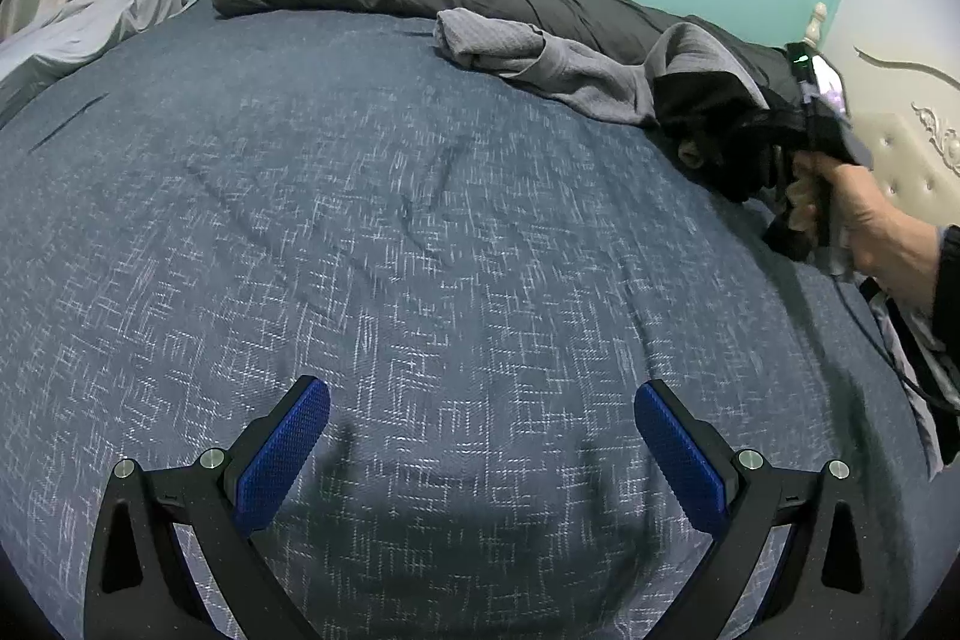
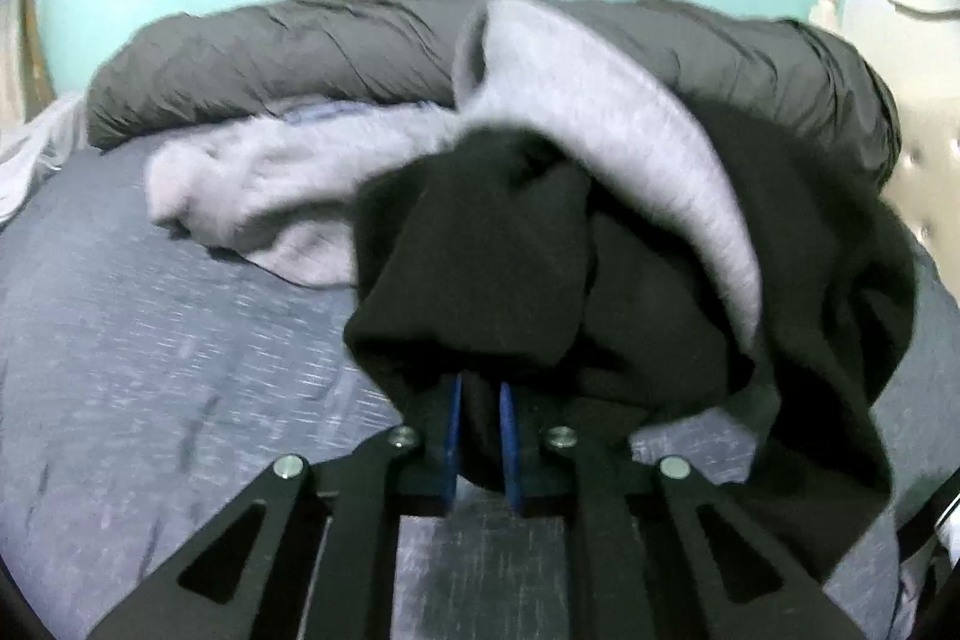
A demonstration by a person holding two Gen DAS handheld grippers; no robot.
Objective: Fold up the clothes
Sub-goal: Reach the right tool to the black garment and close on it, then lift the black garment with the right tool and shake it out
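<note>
The right gripper is clamped narrow on the black garment, bunched just ahead of its fingers. The left gripper gapes wide, holding nothing; the garment lies far to its front-right, probably partly over the grey clothes.

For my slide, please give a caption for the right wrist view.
Right gripper shut on a black garment, a grey garment draped over it, above the blue bedspread.

Dim, soft light; fisheye-warped edges, right view blurred.
</note>
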